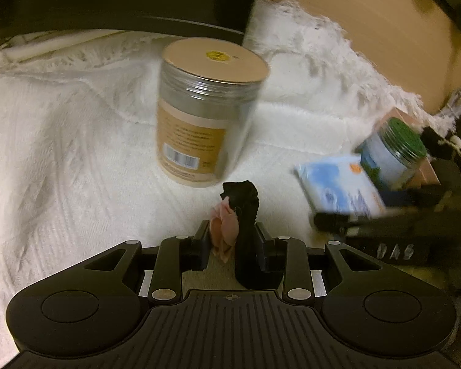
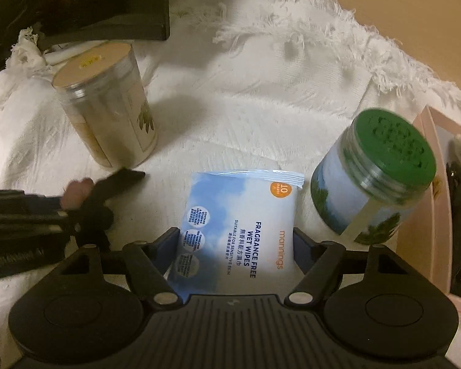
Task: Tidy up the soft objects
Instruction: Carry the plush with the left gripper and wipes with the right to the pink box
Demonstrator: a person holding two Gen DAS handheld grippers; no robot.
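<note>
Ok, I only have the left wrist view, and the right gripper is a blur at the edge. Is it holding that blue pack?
Observer: It looks so. The right gripper has its jaws against both sides of the pack.
Operator: What is the pack?
Observer: Its print reads fragrance free wet wipes.
Operator: Anything on the tan jar besides the barcode?
Observer: Yes, the tan jar has a leaf picture on the side facing the right camera.
</note>
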